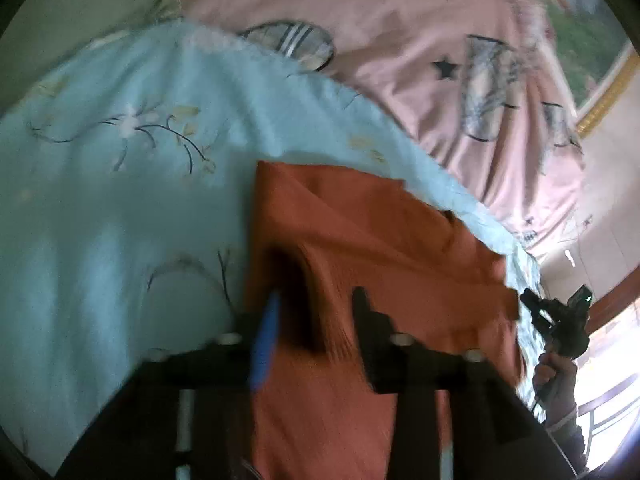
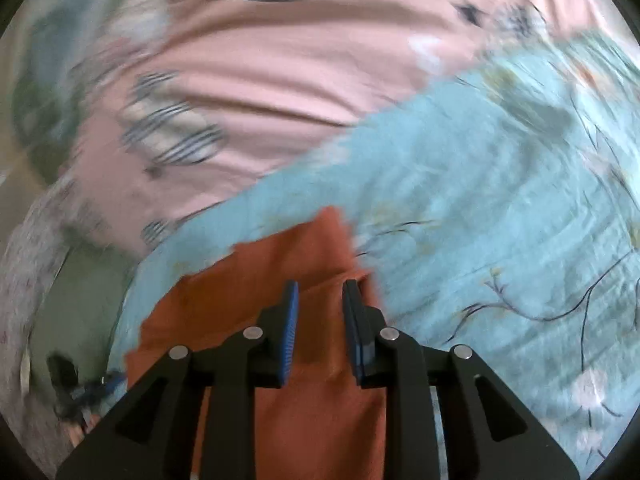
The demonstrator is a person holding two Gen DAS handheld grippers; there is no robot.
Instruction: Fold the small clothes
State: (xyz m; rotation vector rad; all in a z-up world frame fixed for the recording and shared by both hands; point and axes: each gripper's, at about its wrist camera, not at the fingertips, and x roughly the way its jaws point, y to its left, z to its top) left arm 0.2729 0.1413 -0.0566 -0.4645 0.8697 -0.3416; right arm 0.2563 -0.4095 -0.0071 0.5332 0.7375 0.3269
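An orange-red garment lies on a light blue floral sheet. My left gripper hangs just over the garment's near part, jaws apart, with a raised fold of cloth between them. In the right wrist view the same garment lies under my right gripper, whose jaws stand a little apart with cloth showing in the gap. The right gripper also shows in the left wrist view, held in a hand at the garment's right edge. Both views are motion-blurred.
A pink patterned bedsheet lies beyond the blue sheet and also shows in the right wrist view. A gold picture frame is on the wall at the right. Bright window light comes from the lower right.
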